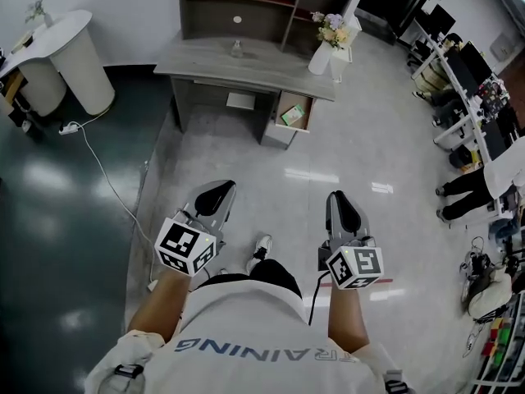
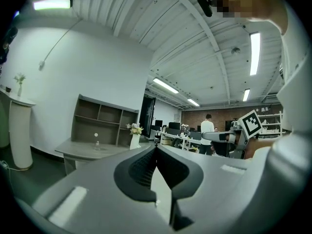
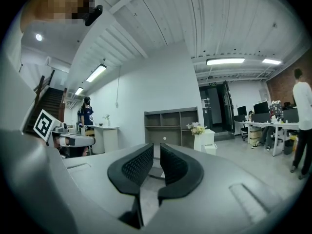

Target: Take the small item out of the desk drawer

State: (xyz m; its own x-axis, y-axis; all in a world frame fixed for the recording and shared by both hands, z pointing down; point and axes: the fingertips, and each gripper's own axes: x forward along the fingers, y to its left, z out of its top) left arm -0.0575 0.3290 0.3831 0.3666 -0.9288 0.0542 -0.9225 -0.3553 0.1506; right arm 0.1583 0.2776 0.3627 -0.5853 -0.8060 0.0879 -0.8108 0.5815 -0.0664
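A grey desk [image 1: 246, 62] with a shelf unit on top stands far ahead across the floor. Its drawer [image 1: 305, 120] on the right side is pulled out, and a small green item [image 1: 292, 115] lies inside. Both grippers are held close to the person's body, well short of the desk. The left gripper [image 1: 221, 189] is shut, its pads meeting at the tip [image 2: 156, 147] with nothing between them. The right gripper [image 1: 338, 197] shows a narrow slit between its pads [image 3: 156, 152], with nothing in it. The desk [image 3: 170, 128] is seen straight beyond those jaws.
A white vase of flowers [image 1: 328, 43] stands at the desk's right end. A small bottle [image 1: 237, 49] sits on the desk top. A white rounded counter [image 1: 70, 56] is at far left, and a cable [image 1: 102, 167] trails over the floor. Office desks with seated people [image 1: 472, 89] line the right side.
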